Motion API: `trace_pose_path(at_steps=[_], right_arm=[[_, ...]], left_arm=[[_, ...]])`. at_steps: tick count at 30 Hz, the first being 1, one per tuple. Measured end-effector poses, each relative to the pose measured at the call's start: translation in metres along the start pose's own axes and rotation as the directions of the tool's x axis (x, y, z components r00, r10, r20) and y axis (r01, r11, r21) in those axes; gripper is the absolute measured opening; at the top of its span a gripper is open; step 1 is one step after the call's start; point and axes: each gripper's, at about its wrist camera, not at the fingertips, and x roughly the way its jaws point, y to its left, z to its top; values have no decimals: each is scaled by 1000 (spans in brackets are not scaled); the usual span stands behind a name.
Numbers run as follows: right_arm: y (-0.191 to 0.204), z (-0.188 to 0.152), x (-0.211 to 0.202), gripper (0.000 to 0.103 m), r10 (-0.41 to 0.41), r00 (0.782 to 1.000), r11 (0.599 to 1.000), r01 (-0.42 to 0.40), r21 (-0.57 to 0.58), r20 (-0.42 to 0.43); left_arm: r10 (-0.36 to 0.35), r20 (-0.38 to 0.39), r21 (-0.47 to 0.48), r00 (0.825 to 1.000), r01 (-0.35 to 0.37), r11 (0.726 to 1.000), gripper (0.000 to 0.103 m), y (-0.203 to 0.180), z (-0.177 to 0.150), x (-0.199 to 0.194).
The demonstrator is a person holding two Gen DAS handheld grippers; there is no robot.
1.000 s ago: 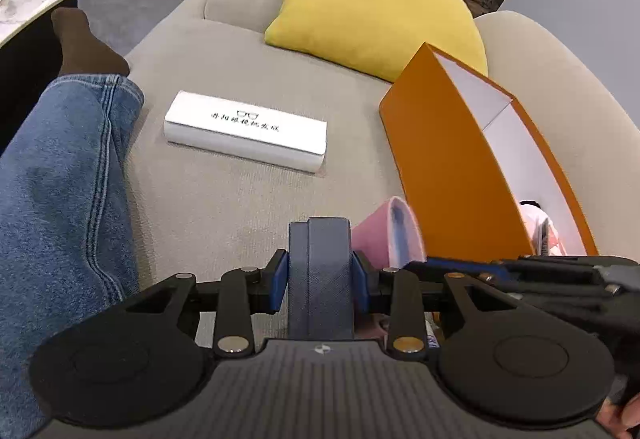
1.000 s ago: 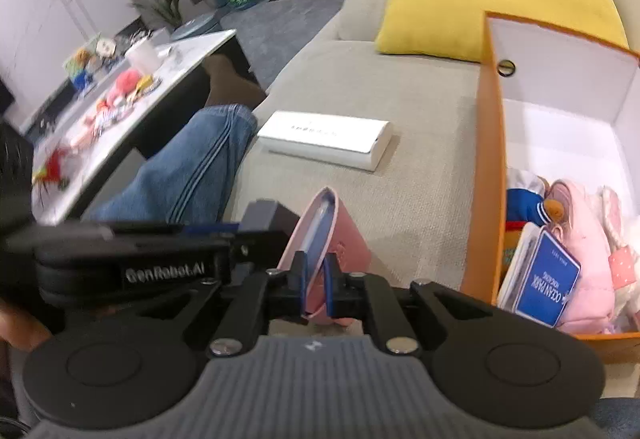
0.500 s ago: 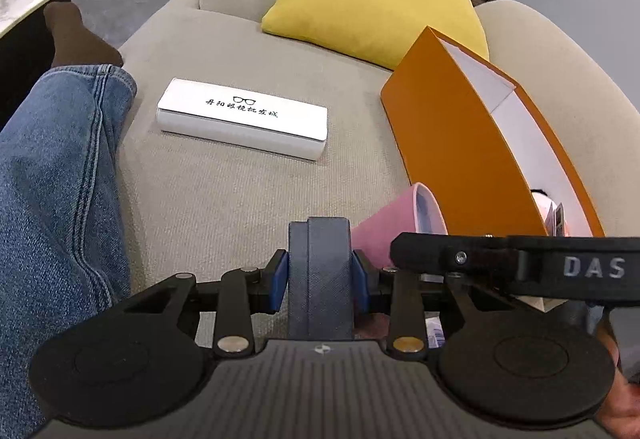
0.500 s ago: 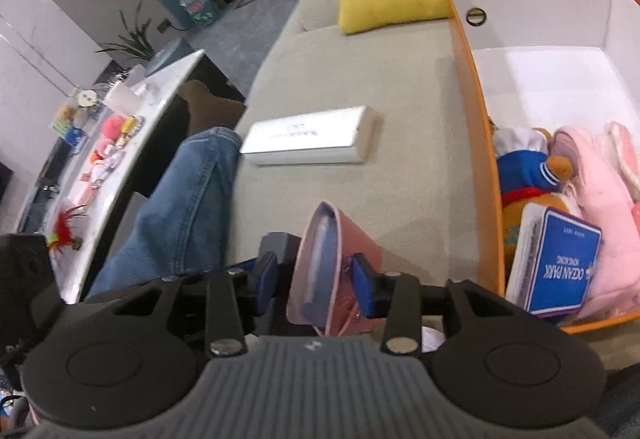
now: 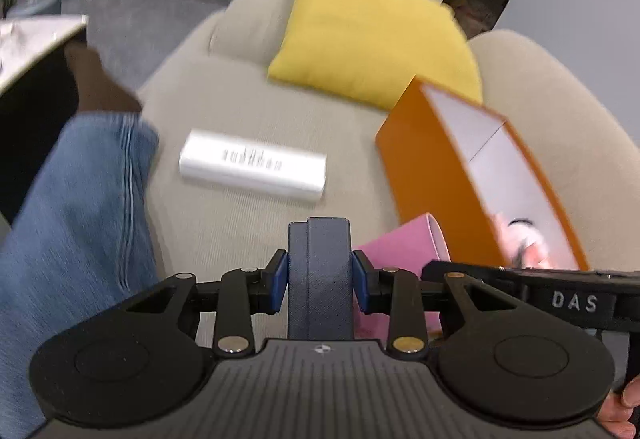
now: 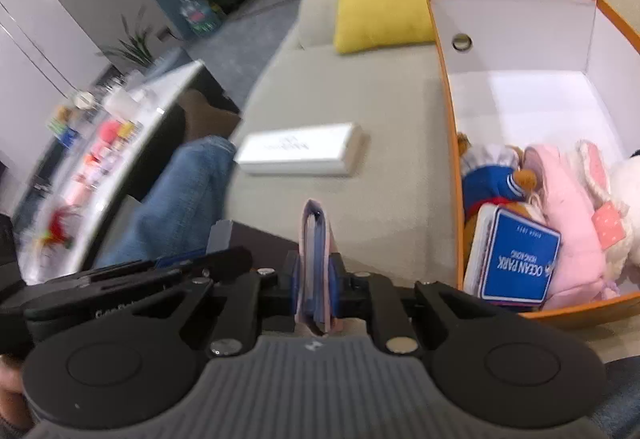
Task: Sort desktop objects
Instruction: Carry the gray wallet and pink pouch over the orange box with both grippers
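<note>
So both tongs are busy at this point. The left tongs [image 5: 319, 275] are clamped on a dark blue-grey case [image 5: 320, 271], standing upright between the pads, partway closed around its width. The right tongs [image 6: 316, 285] have just been closing and are now pinched nearly shut on a pink pouch [image 6: 316, 239], squashed flat between the pads (from the left camera it reads as a pink cone [image 5: 400, 251] poking out just right of the case). Both things are up off the sofa seat [image 5: 248, 111], held side by side.

The orange box [image 6: 448, 127] sits on the seat to the right, already holding a blue "Ocean Park" card pack [image 6: 516, 263], a sailor plush [image 6: 488, 179] and some pink soft stuff [image 6: 568, 215]. A white glasses box [image 5: 252, 165] is lying on the cushion further out, untouched, near the yellow pillow [image 5: 372, 27].

My read: this is the carry step, with both items grabbed and headed for the box. Next the right side needs to swing over the orange rim and let go in the free white area at the far end, without knocking the wall. The pouch is floppy, so it could snag on the pads when released. Then the case, then probably the white box.
</note>
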Motion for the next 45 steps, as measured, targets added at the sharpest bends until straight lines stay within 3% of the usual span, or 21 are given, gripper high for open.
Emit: trace_pose_path(at_steps=[5, 10, 13, 17, 20, 24, 27, 30, 37, 45], right_arm=[[1, 18, -55, 15, 42, 996, 998, -38, -48, 77], [-16, 50, -111, 15, 59, 990, 997, -52, -56, 132], [-29, 74, -138, 15, 31, 986, 997, -20, -68, 163], [-54, 103, -156, 15, -66, 982, 993, 82, -83, 180], [-81, 118, -151, 15, -140, 977, 985, 153, -74, 161], [-131, 128, -122, 15, -221, 970, 973, 227, -46, 104], [-165, 133, -97, 15, -231, 970, 972, 233, -21, 78], [-186, 136, -71, 15, -247, 968, 969, 248, 0, 40], [-201, 138, -45, 15, -342, 938, 940, 341, -22, -49], [-223, 135, -34, 15, -332, 939, 942, 335, 18, -89]], left_arm=[[-38, 72, 72, 997, 33, 997, 38, -34, 32, -33], [-129, 108, 136, 986, 114, 984, 38, -84, 71, -43], [-190, 123, 155, 974, 170, 973, 38, -113, 91, -37], [-232, 105, 186, 967, 210, 960, 38, -158, 109, -1], [-207, 82, 199, 975, 187, 962, 38, -183, 112, 42], [-172, -17, 171, 985, 172, 970, 38, -203, 111, 113], [-103, -49, 166, 993, 110, 980, 38, -209, 108, 158], [-103, -100, 105, 990, 113, 988, 38, -204, 106, 192], [-96, -144, 75, 985, 108, 991, 38, -214, 95, 227], [-63, -198, 52, 978, 75, 996, 38, -222, 80, 249]])
